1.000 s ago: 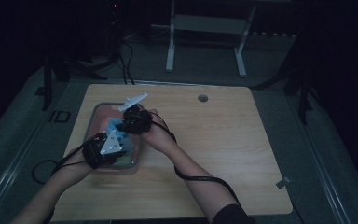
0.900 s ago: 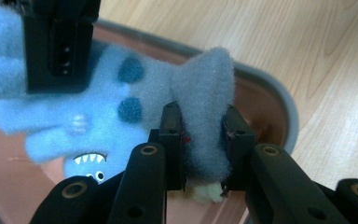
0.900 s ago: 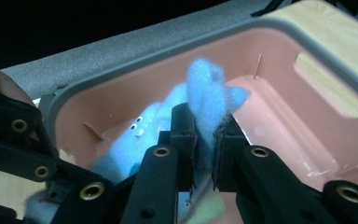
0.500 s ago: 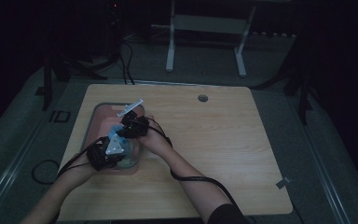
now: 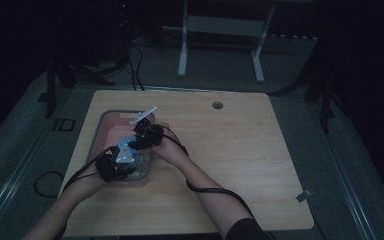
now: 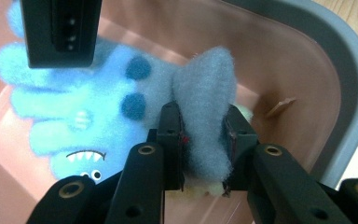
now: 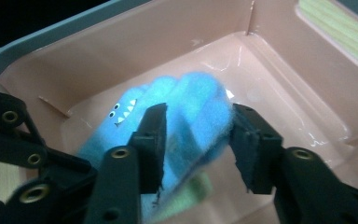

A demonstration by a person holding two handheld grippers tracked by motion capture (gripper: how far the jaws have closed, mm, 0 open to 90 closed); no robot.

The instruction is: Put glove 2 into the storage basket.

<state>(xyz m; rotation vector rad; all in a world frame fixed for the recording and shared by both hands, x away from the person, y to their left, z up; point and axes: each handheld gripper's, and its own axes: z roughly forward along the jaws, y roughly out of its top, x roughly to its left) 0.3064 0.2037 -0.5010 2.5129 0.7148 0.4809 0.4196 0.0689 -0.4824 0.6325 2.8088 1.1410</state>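
Note:
A fuzzy blue glove (image 6: pixel 88 121) with a monster face lies in a pink tub (image 6: pixel 349 84) with a grey rim. My left gripper (image 6: pixel 204 135) is shut on the glove's grey-blue cuff (image 6: pixel 205 88). My right gripper (image 7: pixel 198 135) straddles the glove's finger end (image 7: pixel 191 107); its jaws have just been opening and now stand apart around the fabric. One of its fingers (image 6: pixel 60 28) hangs over the glove. In the high view both grippers, left (image 5: pixel 127 161) and right (image 5: pixel 135 144), meet over the tub (image 5: pixel 102 130) at the table's left.
Something pale green (image 7: pixel 191 191) lies under the glove in the tub. The wooden table (image 5: pixel 240 165) has a round cable hole (image 5: pixel 217 105) near its far edge. A white frame (image 5: pixel 220 25) and cables stand on the floor beyond.
Both hands have sunk a little, bringing the glove down into the tub.

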